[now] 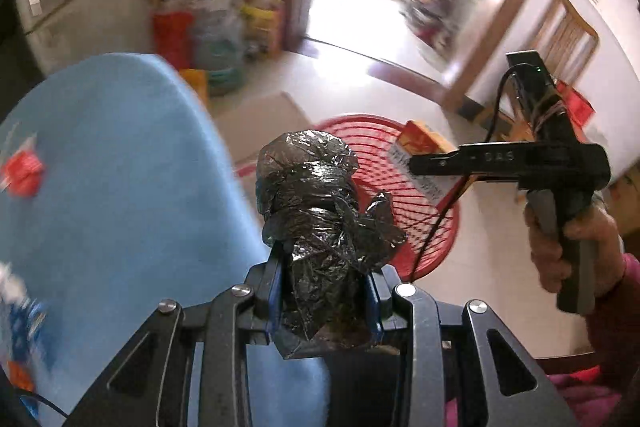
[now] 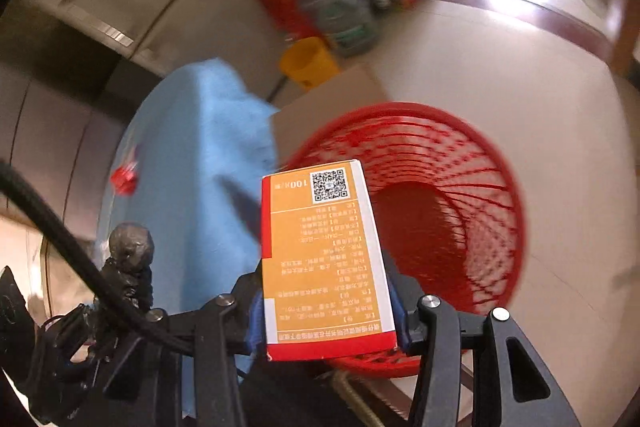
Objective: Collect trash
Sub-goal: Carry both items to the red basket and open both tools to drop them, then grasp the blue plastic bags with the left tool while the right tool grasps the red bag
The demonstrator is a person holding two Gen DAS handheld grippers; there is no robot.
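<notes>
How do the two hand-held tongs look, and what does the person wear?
Both tongs are black metal linkages with silver rivets and blue pads. The right tongs, seen from the side, carry embossed lettering, a grey trigger handle, a black cable and a small green light. The sleeve is magenta.

You see a crinkled glossy black bag [image 1: 320, 219], an orange box [image 2: 326, 259] with red edging, white side and black QR square, a red lattice basket [image 2: 452, 187], and a plain sky-blue cloth [image 1: 120, 167].

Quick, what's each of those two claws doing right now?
Left gripper: closed on a crumpled black plastic bag.
Right gripper: closed on an orange box, above the red basket.
</notes>
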